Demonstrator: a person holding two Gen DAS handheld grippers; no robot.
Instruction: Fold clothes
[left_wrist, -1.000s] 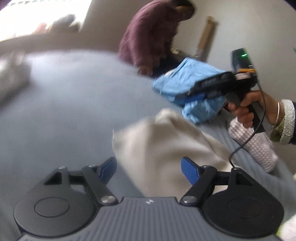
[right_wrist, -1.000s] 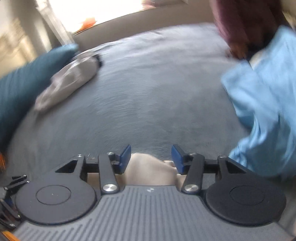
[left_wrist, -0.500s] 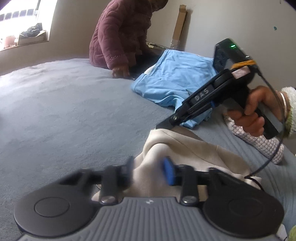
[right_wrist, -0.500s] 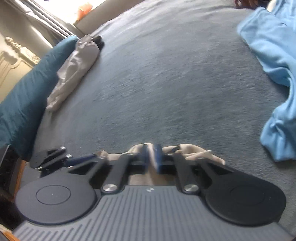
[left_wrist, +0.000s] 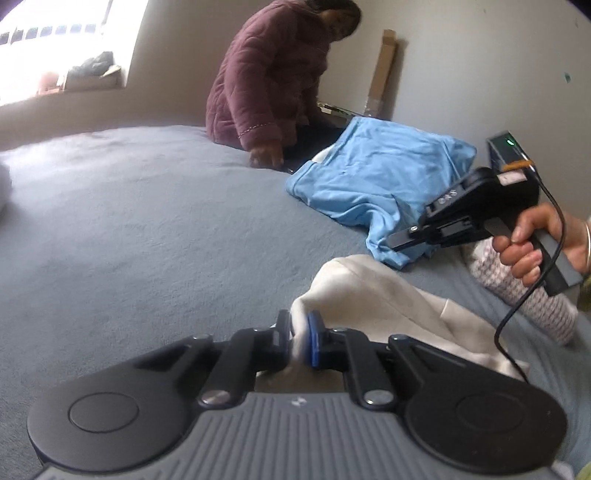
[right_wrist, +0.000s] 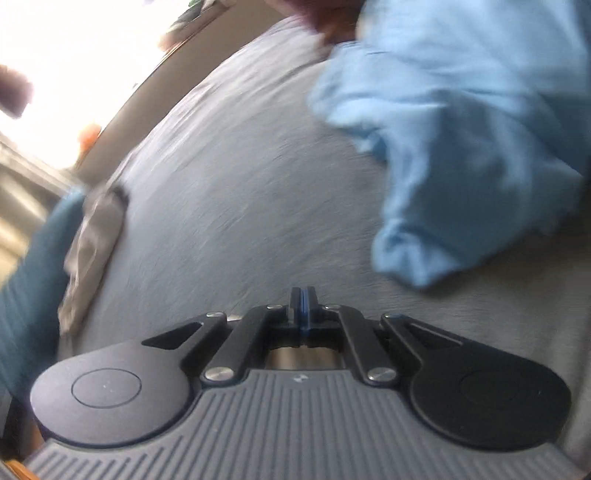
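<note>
From the left wrist camera, the left gripper (left_wrist: 300, 338) has its blue-padded fingers pinched on a fold of the cream garment (left_wrist: 388, 295), a bit of pale cloth squeezed up between the pads. The rest of that garment lies rumpled on the grey bedcover (left_wrist: 147, 229), trailing off to the right. Just beyond it sits the light blue garment (left_wrist: 376, 177), heaped loosely near the far edge of the bed. The right gripper (left_wrist: 397, 240) is in sight too, held in the right hand (left_wrist: 532, 243) above the cream cloth, its fingertips in front of the blue heap's near edge — from this angle the jaws look drawn together with nothing between them. A white knitted item (left_wrist: 524, 295) lies under that hand. At the far side a person in a maroon jacket (left_wrist: 269, 74) leans over the bed, and a cardboard tube (left_wrist: 380, 74) stands against the wall.

The right wrist camera is blurred. Here the right gripper (right_wrist: 303, 306) shows its two pads pressed flat together, with no cloth caught in them. It is above bare bedcover (right_wrist: 240, 192), with the light blue garment (right_wrist: 461, 129) up and to the right. Off to the left there is a teal pillow (right_wrist: 26, 277) with a pale grey cloth (right_wrist: 92, 251) bunched beside it.
</note>
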